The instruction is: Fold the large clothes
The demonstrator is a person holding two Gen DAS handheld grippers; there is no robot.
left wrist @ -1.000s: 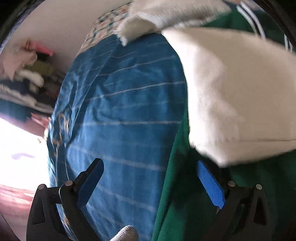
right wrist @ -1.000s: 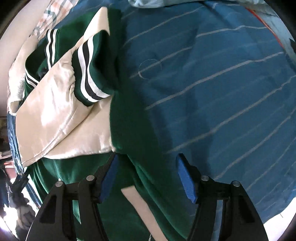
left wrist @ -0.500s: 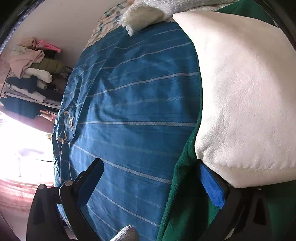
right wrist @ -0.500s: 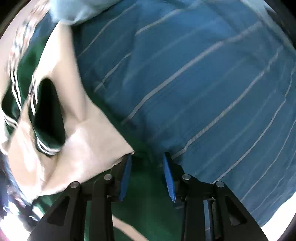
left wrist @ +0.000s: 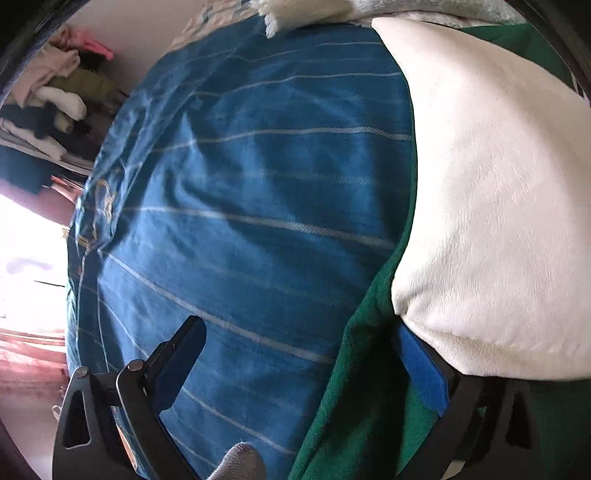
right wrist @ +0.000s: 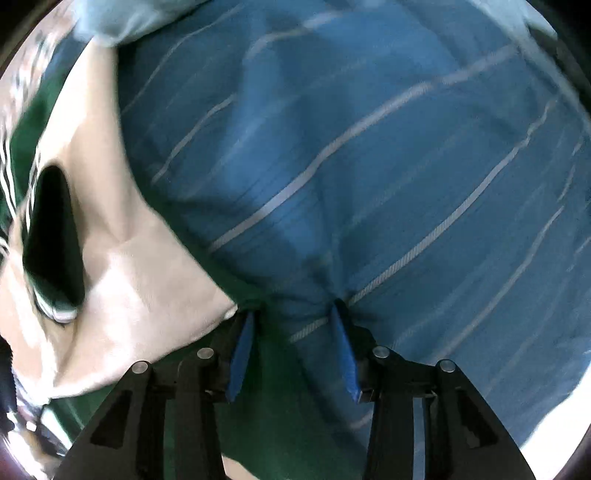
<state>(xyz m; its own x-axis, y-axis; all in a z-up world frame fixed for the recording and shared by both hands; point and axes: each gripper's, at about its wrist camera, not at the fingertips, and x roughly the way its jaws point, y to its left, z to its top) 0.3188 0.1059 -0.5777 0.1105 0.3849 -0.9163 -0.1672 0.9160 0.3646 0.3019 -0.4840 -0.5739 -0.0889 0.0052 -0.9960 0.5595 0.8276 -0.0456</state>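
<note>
A green jacket (left wrist: 362, 406) with cream sleeves (left wrist: 498, 221) lies on a blue striped bedspread (left wrist: 251, 192). My left gripper (left wrist: 306, 343) is open over the jacket's green edge; its right finger sits under the cream sleeve's fold. In the right wrist view the jacket (right wrist: 266, 417) shows its cream sleeve (right wrist: 140, 280) and a striped cuff at the left. My right gripper (right wrist: 293, 314) is open, low on the bed. Its fingertips press into the fabric where the jacket's green edge meets the bedspread (right wrist: 369, 147), with cloth bunched between the jaws.
A white fringed blanket (left wrist: 314, 11) lies at the bed's far end. Piled clothes (left wrist: 55, 103) sit on shelves left of the bed, beside a bright window. A light blue cloth (right wrist: 140, 18) lies at the top of the right wrist view.
My right gripper narrowed and moved down and forward onto the jacket's green edge. My left gripper moved closer under the cream sleeve fold and stayed open.
</note>
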